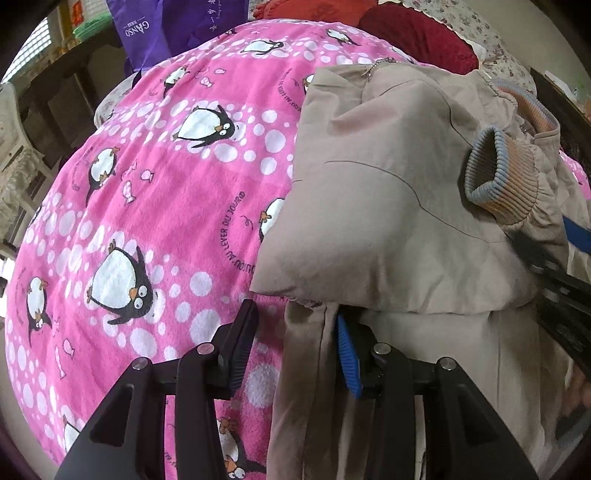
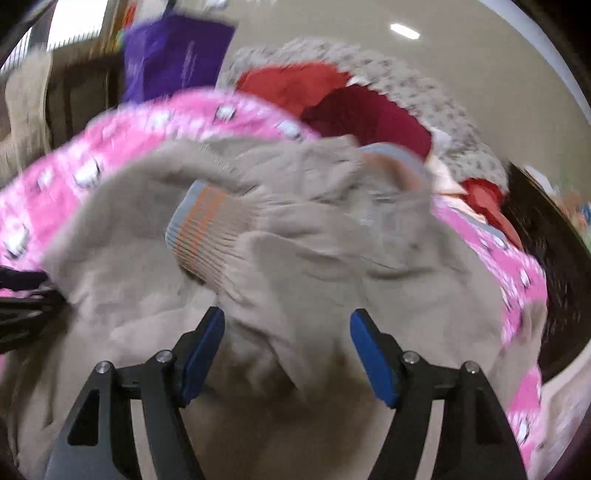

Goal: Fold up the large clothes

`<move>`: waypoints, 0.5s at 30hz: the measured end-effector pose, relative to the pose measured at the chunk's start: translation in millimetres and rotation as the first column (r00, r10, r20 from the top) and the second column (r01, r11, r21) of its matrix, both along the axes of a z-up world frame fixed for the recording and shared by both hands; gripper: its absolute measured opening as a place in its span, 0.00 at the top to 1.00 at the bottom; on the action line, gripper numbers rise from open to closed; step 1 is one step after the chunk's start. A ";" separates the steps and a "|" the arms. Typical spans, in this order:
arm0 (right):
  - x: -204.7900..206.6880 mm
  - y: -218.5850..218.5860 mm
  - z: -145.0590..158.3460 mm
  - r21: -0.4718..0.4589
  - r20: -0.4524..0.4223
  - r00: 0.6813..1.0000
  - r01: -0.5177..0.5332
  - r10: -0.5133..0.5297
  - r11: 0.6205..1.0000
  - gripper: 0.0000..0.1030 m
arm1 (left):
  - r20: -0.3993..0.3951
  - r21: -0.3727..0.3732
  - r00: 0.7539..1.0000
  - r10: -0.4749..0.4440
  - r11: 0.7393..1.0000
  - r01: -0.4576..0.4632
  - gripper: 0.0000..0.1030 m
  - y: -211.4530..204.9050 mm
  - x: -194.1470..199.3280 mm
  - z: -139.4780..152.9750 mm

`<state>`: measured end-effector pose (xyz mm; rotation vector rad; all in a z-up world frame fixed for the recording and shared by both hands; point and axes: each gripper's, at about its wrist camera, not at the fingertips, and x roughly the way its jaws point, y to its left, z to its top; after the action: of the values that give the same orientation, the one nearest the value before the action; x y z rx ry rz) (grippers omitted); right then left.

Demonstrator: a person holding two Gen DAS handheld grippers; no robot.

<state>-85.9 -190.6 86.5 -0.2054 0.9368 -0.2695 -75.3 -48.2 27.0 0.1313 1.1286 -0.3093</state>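
Note:
A beige jacket (image 1: pixel 388 206) lies on a pink penguin-print blanket (image 1: pixel 147 203), partly folded, with a ribbed striped cuff (image 1: pixel 498 177) on top at the right. My left gripper (image 1: pixel 295 332) is open at the jacket's left edge, with a fold of beige fabric between its fingers. In the blurred right wrist view the jacket (image 2: pixel 295 240) fills the middle, its striped cuff (image 2: pixel 207 229) just ahead. My right gripper (image 2: pixel 288 332) is open over the fabric; it also shows at the right edge of the left wrist view (image 1: pixel 569 295).
Red cushions (image 1: pixel 417 37) and a floral cover (image 1: pixel 472 29) lie at the bed's far end. A purple bag (image 1: pixel 162 26) hangs beyond the blanket. Dark furniture (image 1: pixel 66 92) stands at the left.

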 end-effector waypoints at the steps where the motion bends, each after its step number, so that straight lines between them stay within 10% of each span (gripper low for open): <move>1: 12.0 -0.4 -6.6 0.029 -0.022 1.000 -0.012 0.013 1.000 0.34 | 0.002 0.003 1.000 -0.002 1.000 0.002 0.72 -1.5 -1.2 0.0; 3: 17.1 -12.2 -4.3 0.111 -0.001 1.000 0.014 -0.014 0.994 0.80 | 0.004 0.002 1.000 -0.008 1.000 0.008 0.71 -2.5 -2.3 0.3; 8: -64.8 -91.1 45.5 0.485 0.203 0.927 0.185 -0.316 0.855 0.85 | 0.015 -0.031 1.000 -0.023 0.999 0.024 0.70 3.1 -3.0 -0.8; 9: -84.7 -107.3 44.3 0.522 0.200 0.905 0.225 -0.374 0.823 0.84 | 0.021 -0.029 0.999 -0.025 0.999 0.026 0.70 2.8 -3.6 -0.8; 12: -118.0 -143.3 17.9 0.555 0.077 0.882 0.350 -0.466 0.755 0.25 | 0.033 -0.007 0.999 -0.033 0.999 0.034 0.70 -0.3 -6.8 0.2; 15: -146.4 -164.8 6.2 0.589 0.055 0.853 0.391 -0.518 0.707 0.25 | 0.025 -0.005 0.999 -0.028 1.000 0.028 0.70 -1.1 -8.8 1.2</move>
<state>-232.3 -355.4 92.7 0.6132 0.7970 -0.4546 -84.0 -49.2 28.2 0.1459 1.1021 -0.3353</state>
